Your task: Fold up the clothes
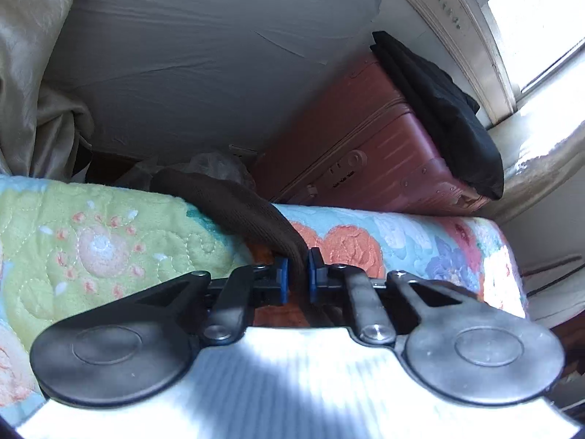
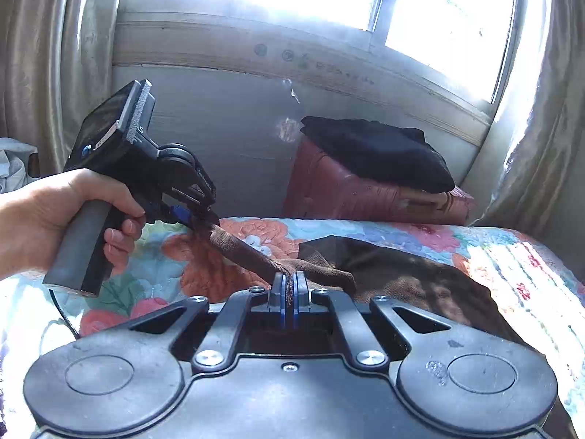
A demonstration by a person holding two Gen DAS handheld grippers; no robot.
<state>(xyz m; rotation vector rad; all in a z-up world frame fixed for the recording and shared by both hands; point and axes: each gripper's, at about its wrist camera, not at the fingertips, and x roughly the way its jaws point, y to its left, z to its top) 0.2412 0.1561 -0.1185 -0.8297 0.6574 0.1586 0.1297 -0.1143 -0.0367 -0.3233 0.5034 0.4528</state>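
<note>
A brown knitted garment (image 2: 395,274) lies on a floral quilted bed cover (image 2: 190,267). My right gripper (image 2: 289,283) is shut on its near edge. My left gripper (image 1: 297,269) is shut on another bunched part of the brown garment (image 1: 237,205), which runs up and left from the blue fingertips. In the right wrist view the left gripper (image 2: 199,219) is at the left, held by a hand (image 2: 55,216), with a taut rolled strip of the garment stretched between the two grippers.
A dark red suitcase (image 2: 351,194) stands behind the bed under the window, with a folded black garment (image 2: 376,150) on top. Beige curtains (image 2: 40,73) hang at both sides. The bed cover's far edge (image 1: 420,219) drops off toward the suitcase (image 1: 365,153).
</note>
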